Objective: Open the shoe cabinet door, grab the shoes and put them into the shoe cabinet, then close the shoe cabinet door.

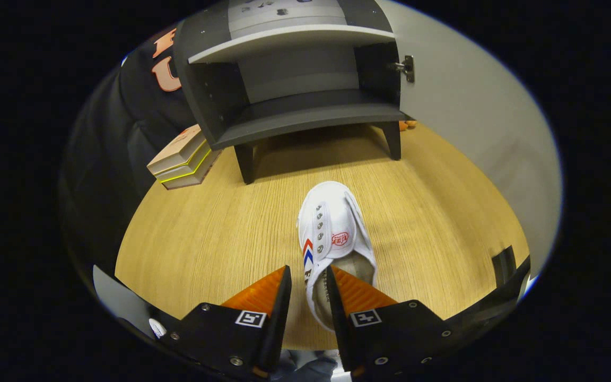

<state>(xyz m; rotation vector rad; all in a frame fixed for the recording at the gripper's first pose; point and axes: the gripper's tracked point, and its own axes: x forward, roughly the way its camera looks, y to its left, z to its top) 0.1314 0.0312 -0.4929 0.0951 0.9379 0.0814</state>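
A white canvas shoe point(332, 228) with a red logo and red-blue stripes lies on the wooden floor, toe pointing toward the shoe cabinet point(305, 114). The dark grey cabinet stands beyond it on short legs, its inside showing a lower shelf with nothing on it. Its pale door point(475, 101) is swung wide to the right, hinge point(405, 68) visible. My gripper point(308, 273) straddles the shoe's left side wall near the heel. One finger sits inside the shoe's mouth, the other outside with a strip of floor between it and the shoe. The fingers stand a little apart, open.
Stacked shoe boxes point(183, 156) lie left of the cabinet against the black cloth wall. A small orange object point(407, 125) peeks out behind the cabinet's right leg. A dark piece point(504, 265) stands at the floor's near right. Bare wooden floor point(204, 228) spreads around the shoe.
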